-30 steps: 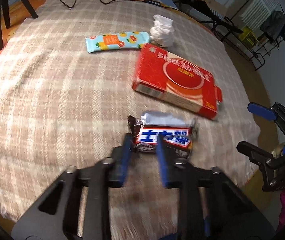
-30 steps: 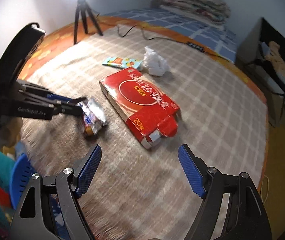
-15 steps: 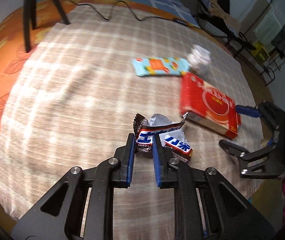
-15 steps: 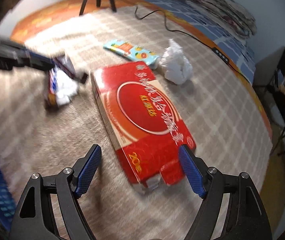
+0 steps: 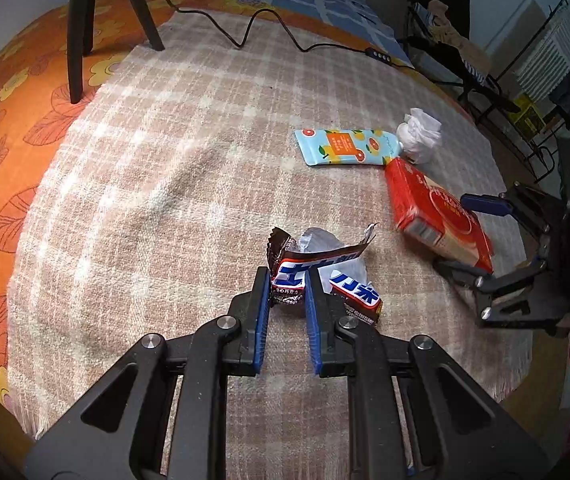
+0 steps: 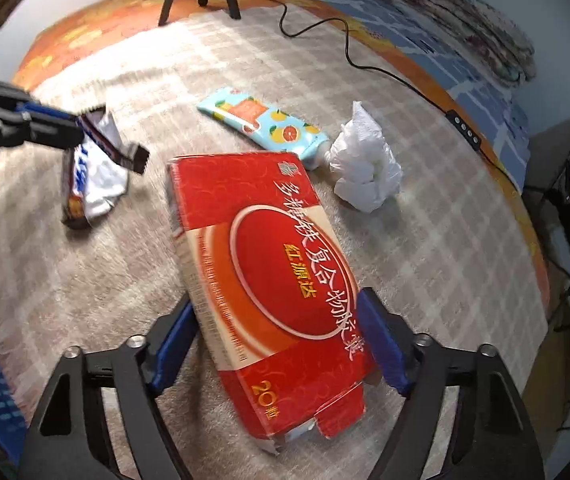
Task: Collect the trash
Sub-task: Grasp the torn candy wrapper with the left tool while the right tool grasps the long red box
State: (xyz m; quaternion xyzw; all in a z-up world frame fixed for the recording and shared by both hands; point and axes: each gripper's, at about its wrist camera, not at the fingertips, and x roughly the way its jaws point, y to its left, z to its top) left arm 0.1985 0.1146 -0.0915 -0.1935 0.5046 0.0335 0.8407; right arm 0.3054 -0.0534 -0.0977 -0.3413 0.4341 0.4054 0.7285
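Jaws of the right gripper (image 6: 275,334) are closing around the flat red cardboard box (image 6: 261,264) on the plaid blanket (image 6: 425,240), best squeezed squarely, while the left gripper (image 5: 285,288) pinches the crumpled brown-and-blue candy wrapper (image 5: 317,268).

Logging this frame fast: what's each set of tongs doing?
Left tongs: shut on the candy wrapper.
Right tongs: closing around the red box, pads not yet pressing.

A beige plaid blanket (image 5: 145,184) is covering the orange floral bed (image 5: 1,128). Lying on it: a red carton (image 6: 269,276) at frame center, fruit-printed tube (image 6: 261,122), crumpled white tissue (image 6: 365,168) upper right, black cable (image 5: 245,32).
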